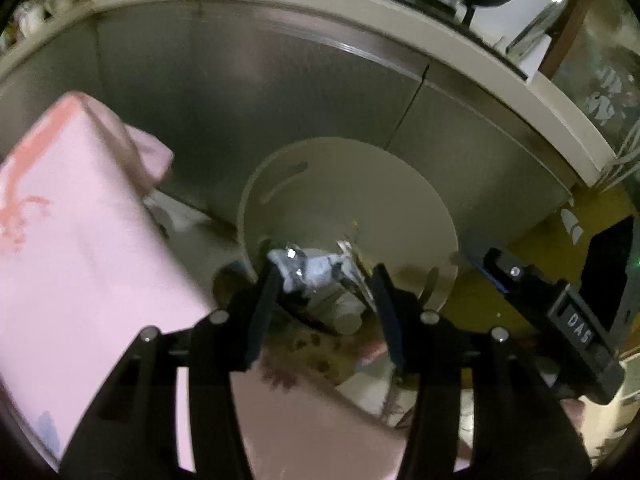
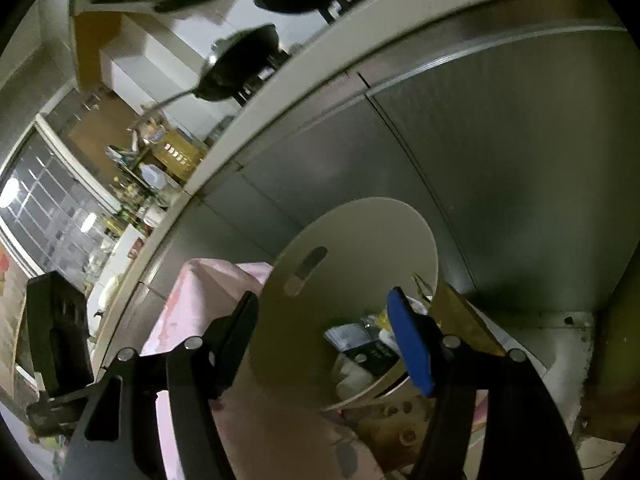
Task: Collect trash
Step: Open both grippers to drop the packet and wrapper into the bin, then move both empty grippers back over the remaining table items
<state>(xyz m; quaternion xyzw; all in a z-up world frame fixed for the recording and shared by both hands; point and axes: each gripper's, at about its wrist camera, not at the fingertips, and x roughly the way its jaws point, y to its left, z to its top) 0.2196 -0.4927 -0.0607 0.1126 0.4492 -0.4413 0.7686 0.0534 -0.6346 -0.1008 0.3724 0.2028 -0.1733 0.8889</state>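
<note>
Both grippers hang over the mouth of a pale round bin (image 1: 348, 200) that stands on the floor against grey metal cabinet doors (image 1: 280, 92).

Left gripper (image 1: 324, 280): jaws apart, pads pressing on nothing. Between and just beyond the fingertips, in the left wrist view, lies a crumpled whitish-blue wrapper (image 1: 304, 266), already inside the bin rim. Whether it touches the left finger cannot be told; it looks loose. Below it sits a white cup-like piece (image 1: 344, 314), also in the bin.

Right gripper (image 2: 324, 320): jaws wide apart, nothing between the pads. Its black finger (image 2: 236, 340) is outside the bin wall, and its blue finger (image 2: 412, 344) is over the opening. Trash inside is visible past the rim: dark packaging (image 2: 372, 354) and pale scraps, too dim to sort.

Key relation: the bin lies directly ahead of and below both grippers, its opening tilted toward them. The left gripper points more steeply down into it and sits nearer the wrapper, so it is the better placed hand. A pink bag or cloth (image 1: 80, 240) lies just left of the bin.

Judgement: the drop appears made, and both grippers are free for the next piece.
</note>
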